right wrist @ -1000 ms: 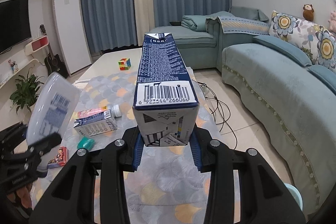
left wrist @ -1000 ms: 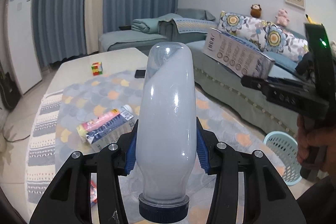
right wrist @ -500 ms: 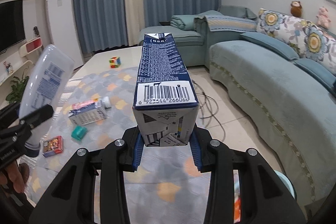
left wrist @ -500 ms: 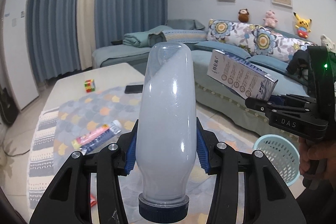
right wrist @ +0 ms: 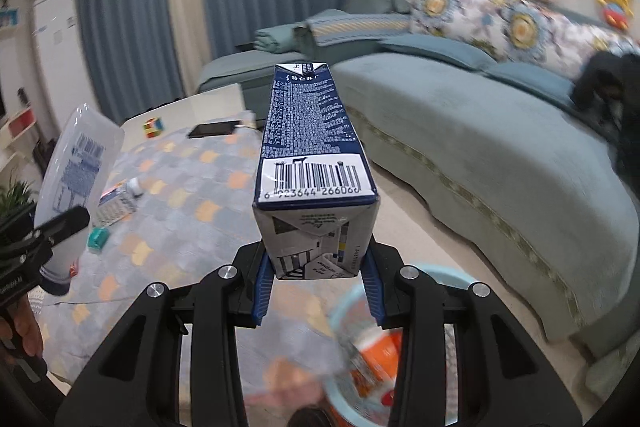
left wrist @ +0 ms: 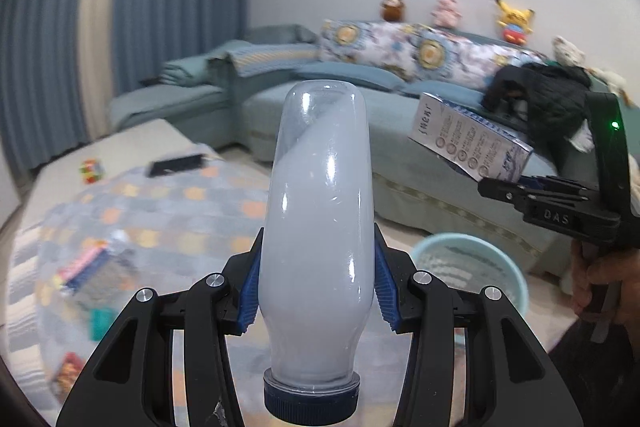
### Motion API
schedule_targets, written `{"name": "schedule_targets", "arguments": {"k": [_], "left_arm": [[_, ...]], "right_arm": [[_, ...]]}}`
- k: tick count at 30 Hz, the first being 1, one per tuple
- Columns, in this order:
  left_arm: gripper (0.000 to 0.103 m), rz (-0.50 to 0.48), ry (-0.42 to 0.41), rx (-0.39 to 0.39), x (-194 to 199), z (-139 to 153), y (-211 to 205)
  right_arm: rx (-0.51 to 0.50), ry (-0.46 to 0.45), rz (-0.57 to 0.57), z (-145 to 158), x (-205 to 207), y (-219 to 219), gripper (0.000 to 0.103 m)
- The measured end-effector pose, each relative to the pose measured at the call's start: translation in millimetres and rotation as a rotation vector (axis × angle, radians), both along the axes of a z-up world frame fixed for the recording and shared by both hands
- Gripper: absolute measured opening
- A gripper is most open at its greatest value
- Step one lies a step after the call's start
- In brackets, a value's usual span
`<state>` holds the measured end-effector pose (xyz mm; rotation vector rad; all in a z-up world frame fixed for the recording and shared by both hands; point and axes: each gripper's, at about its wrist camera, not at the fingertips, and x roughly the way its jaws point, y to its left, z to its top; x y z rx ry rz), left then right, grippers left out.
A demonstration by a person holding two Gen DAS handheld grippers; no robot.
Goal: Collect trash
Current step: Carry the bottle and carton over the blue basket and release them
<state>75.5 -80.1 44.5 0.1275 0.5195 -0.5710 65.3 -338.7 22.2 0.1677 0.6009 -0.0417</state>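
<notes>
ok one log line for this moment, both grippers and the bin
left gripper: shut on bottle | right gripper: shut on carton | bin: on floor by sofa, nothing dropped yet

I see a glossy clear plastic bottle [left wrist: 320,227], a printed smooth cardboard carton [right wrist: 314,163], and a matt cloth sofa [right wrist: 480,147] behind

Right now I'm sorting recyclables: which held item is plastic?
The bottle in the left gripper: translucent, round, capped. The right gripper holds a printed carton.
</notes>
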Motion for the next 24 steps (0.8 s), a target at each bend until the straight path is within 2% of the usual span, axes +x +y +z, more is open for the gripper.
{"name": "schedule_targets", "arguments": {"k": [2,5,7,11,17,18,19,20,21,22,24], "left_arm": [[0.045,-0.063,0.026,-0.005,-3.6,-8.9,-21.2],[0.045,-0.162,0.021,0.037,-12.2,-27.8,-59.2],[0.045,-0.199,0.049,0.038,-12.1,-40.0,-82.9],[0.045,-0.215,0.122,0.017,-1.8,-59.6,-117.8],[0.045,-0.255,0.168,0.081,7.1,-83.9,-169.1],[0.045,-0.259,0.175,0.088,9.1,-85.9,-173.5],[0.046,-0.271,0.195,0.095,10.3,-90.0,-179.8],[0.046,-0.284,0.216,0.098,11.4,-93.0,-183.0],[0.046,-0.303,0.251,0.106,13.1,-97.8,-188.0],[0.047,-0.313,0.262,0.114,14.4,-99.1,-192.7],[0.065,-0.31,0.248,0.121,13.5,-98.3,-194.6]], "right_arm": [[0.016,0.019,-0.037,-8.0,-10.2,-20.7,0.035],[0.035,0.05,-0.092,-18.4,-19.5,-50.2,0.035],[0.061,0.063,-0.122,-21.5,-24.2,-68.0,0.035],[0.071,0.094,-0.128,-24.4,-29.4,-89.8,0.035],[0.062,0.233,-0.117,-41.4,-29.9,-119.3,0.035],[0.083,0.27,-0.113,-48.1,-28.9,-125.1,0.037],[0.098,0.302,-0.105,-53.6,-26.1,-127.8,0.051],[0.101,0.343,-0.114,-61.9,-25.1,-130.6,0.058],[0.092,0.353,-0.129,-64.7,-26.4,-131.2,0.063],[0.084,0.352,-0.137,-65.3,-28.0,-131.0,0.063],[0.098,0.315,-0.152,-60.2,-32.7,-134.9,0.063]]}}
